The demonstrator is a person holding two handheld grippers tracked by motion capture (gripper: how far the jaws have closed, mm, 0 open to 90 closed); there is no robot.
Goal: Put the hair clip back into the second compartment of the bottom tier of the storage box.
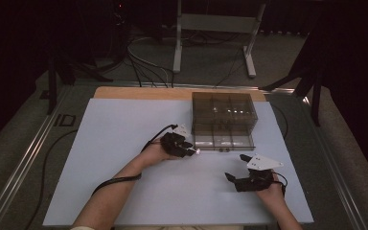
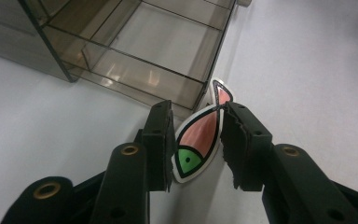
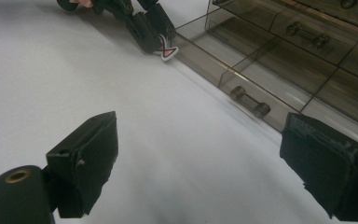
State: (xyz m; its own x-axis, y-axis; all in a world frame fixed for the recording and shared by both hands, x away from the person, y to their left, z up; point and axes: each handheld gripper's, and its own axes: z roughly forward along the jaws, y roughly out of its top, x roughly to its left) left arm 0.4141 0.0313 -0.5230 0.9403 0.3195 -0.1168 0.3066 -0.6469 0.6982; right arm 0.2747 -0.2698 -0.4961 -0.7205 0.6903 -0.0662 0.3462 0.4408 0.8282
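Note:
A flat fish-shaped piece (image 2: 196, 142), pink with a green head and a white rim, lies on the white table sheet (image 1: 124, 158) right against the front corner of a smoky clear drawer box (image 1: 224, 120). My left gripper (image 2: 198, 111) points down over the piece, with its pads touching the fish's two edges. In the right gripper view the fish's tail (image 3: 167, 50) pokes out from under the left gripper (image 3: 149, 25). My right gripper (image 1: 236, 167) rests on the sheet nearer the person. Its jaws stand wide apart (image 3: 200, 140) with nothing between them.
The drawer box (image 3: 279, 60) has several compartments with small dark handles (image 3: 251, 101) on their fronts. One compartment (image 2: 135, 51) shows just beyond the fish. Cables trail from both grippers. Metal stand legs (image 1: 211, 28) rise on the floor behind the table.

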